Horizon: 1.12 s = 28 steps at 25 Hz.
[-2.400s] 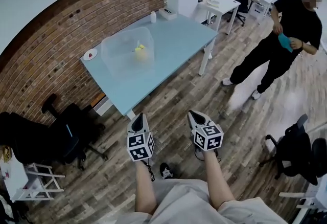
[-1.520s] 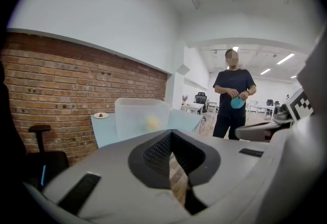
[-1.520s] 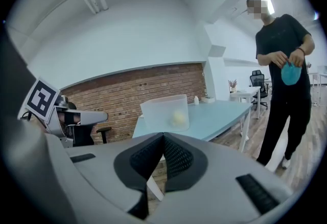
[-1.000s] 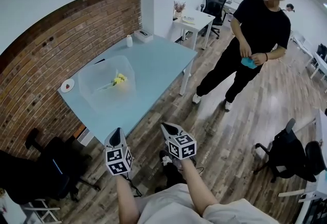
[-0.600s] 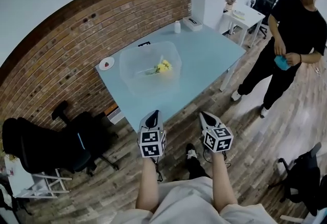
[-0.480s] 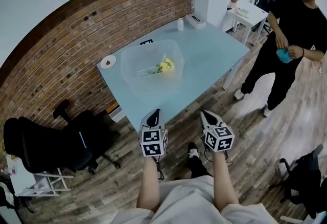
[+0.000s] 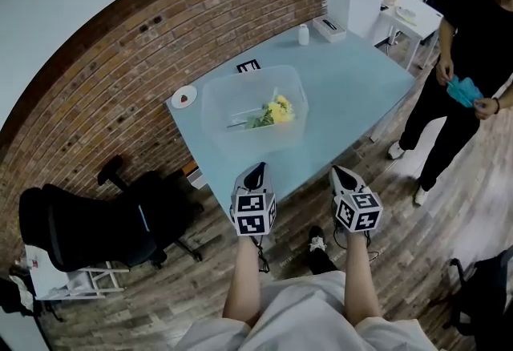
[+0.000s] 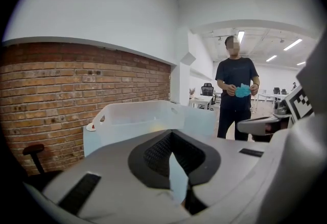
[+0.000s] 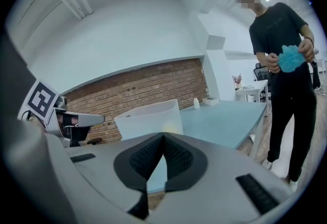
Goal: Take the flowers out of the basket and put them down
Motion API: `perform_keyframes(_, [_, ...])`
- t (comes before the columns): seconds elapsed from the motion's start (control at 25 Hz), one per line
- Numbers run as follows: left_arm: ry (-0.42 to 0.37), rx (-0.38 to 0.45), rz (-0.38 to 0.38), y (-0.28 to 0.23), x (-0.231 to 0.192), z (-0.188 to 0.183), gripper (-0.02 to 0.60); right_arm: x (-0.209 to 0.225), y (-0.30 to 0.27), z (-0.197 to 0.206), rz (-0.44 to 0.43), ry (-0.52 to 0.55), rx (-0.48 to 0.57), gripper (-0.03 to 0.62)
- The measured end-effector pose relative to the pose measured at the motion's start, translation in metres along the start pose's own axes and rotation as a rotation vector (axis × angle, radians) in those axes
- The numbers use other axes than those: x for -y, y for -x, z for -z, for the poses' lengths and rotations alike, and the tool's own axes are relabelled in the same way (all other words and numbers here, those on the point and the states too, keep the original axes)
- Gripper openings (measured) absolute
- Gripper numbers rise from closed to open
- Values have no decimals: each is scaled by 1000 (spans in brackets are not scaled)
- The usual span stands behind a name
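Note:
A translucent plastic basket (image 7: 228, 105) stands on the pale blue table (image 7: 353, 85), with yellow flowers (image 7: 278, 110) on green stems lying inside it. Both grippers hover short of the table's near edge, over the wooden floor. My left gripper (image 7: 255, 172) is shut and empty, pointing at the basket (image 8: 138, 118). Beside it, my right gripper (image 7: 344, 175) is also shut with nothing in it. The basket (image 9: 149, 115) shows ahead in the right gripper view, a faint yellow glow behind its wall.
A small white dish (image 7: 184, 97), a marker tag (image 7: 248, 66), a white bottle (image 7: 303, 34) and a tissue box (image 7: 329, 26) sit on the table. A person (image 7: 473, 61) holding something blue (image 7: 463, 90) stands at the right. A black office chair (image 7: 88, 221) is at the left.
The table and basket have drawn closer and shifted right in the head view. The person now stands at the right edge. Both grippers stay shut.

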<state>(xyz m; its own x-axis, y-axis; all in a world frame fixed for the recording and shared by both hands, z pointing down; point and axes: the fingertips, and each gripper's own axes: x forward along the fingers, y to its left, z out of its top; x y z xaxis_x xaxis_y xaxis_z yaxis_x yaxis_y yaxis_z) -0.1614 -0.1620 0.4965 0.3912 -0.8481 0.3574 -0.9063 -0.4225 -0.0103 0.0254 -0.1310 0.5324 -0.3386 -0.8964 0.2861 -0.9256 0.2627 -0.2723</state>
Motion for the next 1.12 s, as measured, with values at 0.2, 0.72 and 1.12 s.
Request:
perform_keyframes(0.2, [-13,7,-15,-25,-6,-22,12,17,-29,-27,-18,3,8,-9])
perform_keyframes(0.72, [20,12,-101,-92,-25,-55,12,57,-102,-72,-93,37,1,-9])
perform_keyframes(1.12, [72,34,-166,-123,-49,-66,12,74,-142,-75,-152,116,-49,-9])
